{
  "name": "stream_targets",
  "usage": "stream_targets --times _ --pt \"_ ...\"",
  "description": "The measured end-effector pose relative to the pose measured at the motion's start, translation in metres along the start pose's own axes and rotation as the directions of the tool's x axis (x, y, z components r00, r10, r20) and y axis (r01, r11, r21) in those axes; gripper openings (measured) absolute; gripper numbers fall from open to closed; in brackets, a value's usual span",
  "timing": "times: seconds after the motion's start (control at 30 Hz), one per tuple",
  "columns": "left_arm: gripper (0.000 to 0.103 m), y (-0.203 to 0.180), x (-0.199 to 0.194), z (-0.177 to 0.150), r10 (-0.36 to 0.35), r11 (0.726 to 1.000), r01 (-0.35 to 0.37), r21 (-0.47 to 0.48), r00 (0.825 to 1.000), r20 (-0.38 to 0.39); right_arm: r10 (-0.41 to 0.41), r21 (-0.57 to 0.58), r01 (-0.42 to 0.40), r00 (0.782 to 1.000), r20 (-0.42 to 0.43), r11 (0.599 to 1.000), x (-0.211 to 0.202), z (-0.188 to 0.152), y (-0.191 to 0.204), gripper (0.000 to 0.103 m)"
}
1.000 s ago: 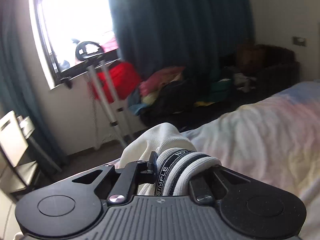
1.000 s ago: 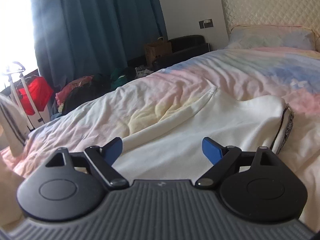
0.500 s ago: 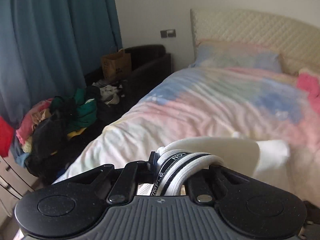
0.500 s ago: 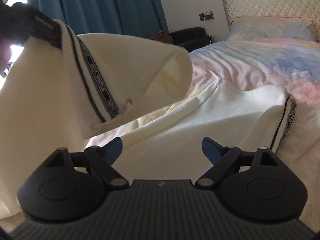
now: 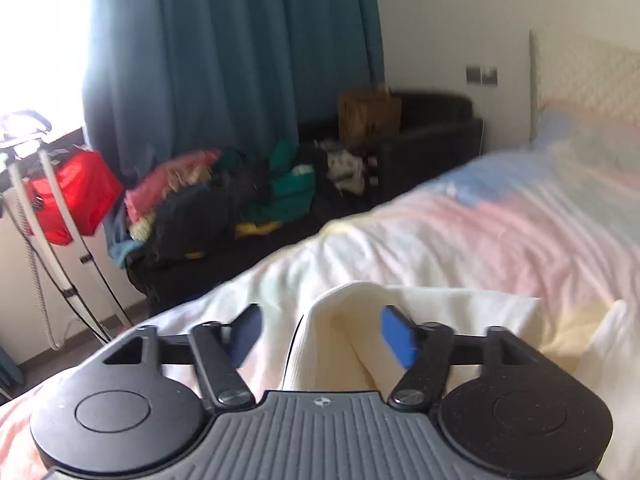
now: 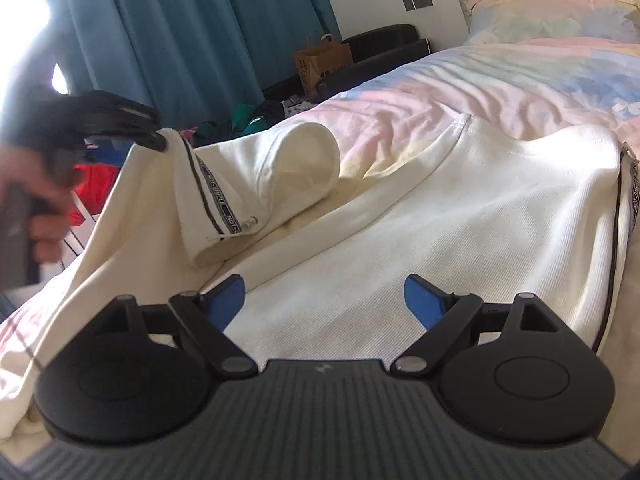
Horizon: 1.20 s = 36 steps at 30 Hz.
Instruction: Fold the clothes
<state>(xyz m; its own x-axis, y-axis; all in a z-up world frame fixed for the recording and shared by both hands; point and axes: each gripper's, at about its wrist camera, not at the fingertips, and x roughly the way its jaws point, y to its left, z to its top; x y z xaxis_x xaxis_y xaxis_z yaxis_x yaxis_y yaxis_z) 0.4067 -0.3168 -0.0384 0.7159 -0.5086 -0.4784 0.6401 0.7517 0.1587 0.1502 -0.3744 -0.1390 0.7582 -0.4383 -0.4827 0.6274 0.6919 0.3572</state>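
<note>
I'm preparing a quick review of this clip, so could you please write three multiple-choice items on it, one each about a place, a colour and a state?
1. Where does the cream garment lie?
A. On the pastel bed
B. On the floor
C. On a chair

2. What colour are the curtains?
A. Red
B. Teal blue
C. White

3. How are the left gripper jaws?
A. Clamped on the sleeve
B. Clamped on the bedsheet
C. Apart

Answers:
1 A, it is spread across the bedcover.
2 B, teal folds hang beside the window.
3 C, its jaws have just been opening; cream cloth lies between the blue pads, unpressed.
</note>
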Motion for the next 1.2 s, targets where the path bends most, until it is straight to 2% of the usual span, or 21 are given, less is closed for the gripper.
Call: stream_targets --times 0.07,0.13,0.2,0.23,0.3,0.37,0.43,0.5,0.7,0.83,0.93,1.07,1.2 --pt "0.079 0.015 -0.055 -0.012 0.022 0.999 -0.019 -0.050 0.999 0.049 0.005 -0.003 -0.005 1.000 0.006 1.000 -0.003 0.001 0.000 0.088" --pt "0.082 0.032 -0.117 -0.033 0.071 0.988 -0.061 -0.139 0.995 0.072 0.012 -0.011 -0.012 1.000 0.020 1.000 -0.008 0.003 0.001 0.088" --pt "0.084 0.045 -0.180 -0.058 0.143 0.966 -0.131 -0.224 0.989 0.039 0.021 -0.030 -0.020 0.999 0.035 0.999 -0.015 0.004 0.002 0.088" --pt "0.084 0.051 -0.211 -0.072 0.167 0.958 -0.160 -0.237 0.986 0.013 0.026 -0.041 -0.024 0.999 0.042 0.999 -0.019 0.005 0.003 0.088" --pt "0.086 0.056 -0.265 -0.097 0.237 0.942 -0.233 -0.241 0.971 -0.010 0.037 -0.064 -0.033 0.998 0.056 0.997 -0.027 0.006 0.005 0.088" --pt "0.088 0.057 -0.315 -0.120 0.317 0.917 -0.317 -0.241 0.948 -0.040 0.047 -0.087 -0.041 0.997 0.067 0.995 -0.034 0.008 0.007 0.088" --pt "0.091 0.056 -0.354 -0.139 0.374 0.888 -0.371 -0.271 0.926 -0.042 0.059 -0.111 -0.052 0.996 0.067 0.993 -0.041 0.010 0.010 0.088" --pt "0.094 0.055 -0.382 -0.157 0.379 0.873 -0.363 -0.327 0.925 -0.015 0.067 -0.134 -0.058 0.996 0.064 0.989 -0.049 0.012 0.013 0.088" --pt "0.096 0.052 -0.418 -0.206 0.395 0.818 -0.349 -0.458 0.919 0.006 0.103 -0.194 -0.098 0.994 0.017 0.976 -0.074 0.011 0.016 0.088" --pt "0.096 0.047 -0.431 -0.229 0.413 0.796 -0.361 -0.485 0.911 0.001 0.153 -0.228 -0.153 0.988 -0.015 0.962 -0.086 0.006 0.024 0.088" --pt "0.096 0.046 -0.427 -0.235 0.443 0.789 -0.387 -0.477 0.896 0.007 0.193 -0.226 -0.199 0.980 -0.047 0.954 -0.083 0.008 0.032 0.088" --pt "0.097 0.044 -0.415 -0.238 0.497 0.762 -0.448 -0.467 0.867 -0.021 0.193 -0.255 -0.220 0.973 -0.128 0.941 -0.044 0.022 0.052 0.088" --pt "0.098 0.039 -0.396 -0.244 0.504 0.781 -0.473 -0.407 0.863 -0.036 0.188 -0.265 -0.228 0.968 -0.168 0.937 0.018 0.040 0.067 0.088"
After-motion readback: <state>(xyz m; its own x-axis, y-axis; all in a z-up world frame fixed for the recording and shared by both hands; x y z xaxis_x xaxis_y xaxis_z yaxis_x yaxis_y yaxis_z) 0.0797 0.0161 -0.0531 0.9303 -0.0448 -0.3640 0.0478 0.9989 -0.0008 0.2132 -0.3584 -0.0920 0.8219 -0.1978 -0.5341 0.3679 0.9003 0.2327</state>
